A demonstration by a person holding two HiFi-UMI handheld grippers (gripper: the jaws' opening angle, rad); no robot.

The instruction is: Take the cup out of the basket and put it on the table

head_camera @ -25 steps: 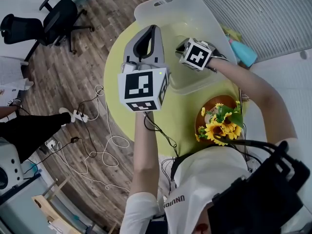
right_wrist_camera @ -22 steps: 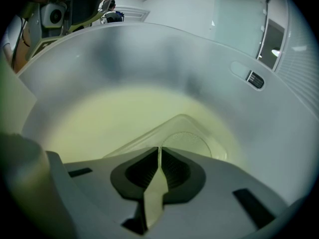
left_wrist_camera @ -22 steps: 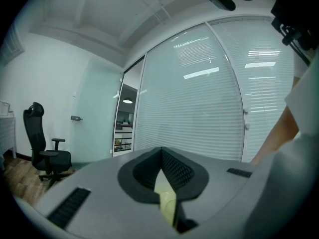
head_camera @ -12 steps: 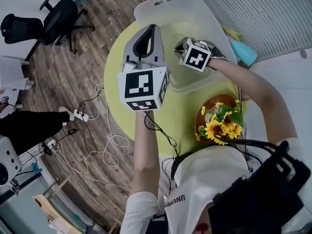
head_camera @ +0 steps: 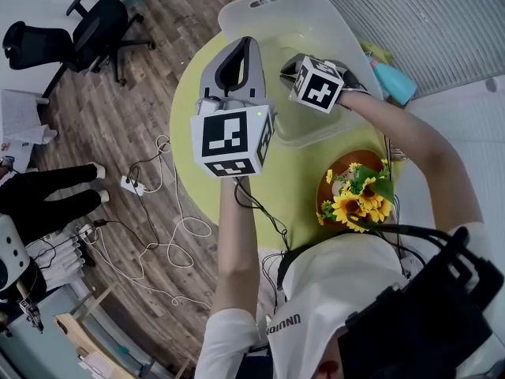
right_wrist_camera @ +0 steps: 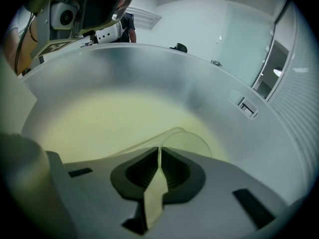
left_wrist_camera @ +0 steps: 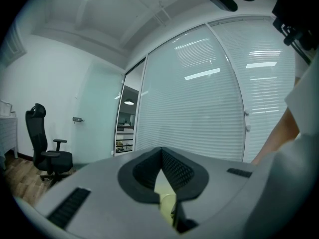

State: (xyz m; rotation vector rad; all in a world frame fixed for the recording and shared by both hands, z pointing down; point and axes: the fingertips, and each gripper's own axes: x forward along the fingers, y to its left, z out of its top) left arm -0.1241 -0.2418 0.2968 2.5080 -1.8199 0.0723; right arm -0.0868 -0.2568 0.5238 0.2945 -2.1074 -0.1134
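Right claw pinches the cup wall inside the basket, and the lift-out is not finished.

The right claw (right_wrist_camera: 159, 152) is closed on the thin clear wall of the cup (right_wrist_camera: 187, 142). Gripping by the rim looks like the easy hold for a handleless, flimsy cup. The claw tilts down into the translucent basket (head_camera: 272, 6) to reach over its high side. The cup is inside the basket, low near its floor, and not yet on the yellow-green surface (head_camera: 304, 188). The left claw (left_wrist_camera: 160, 152) has its jaws together and holds nothing. It is held level beside the basket, probably parked out of the way. Next the cup has to clear the basket wall — the thin plastic may flex or slip.
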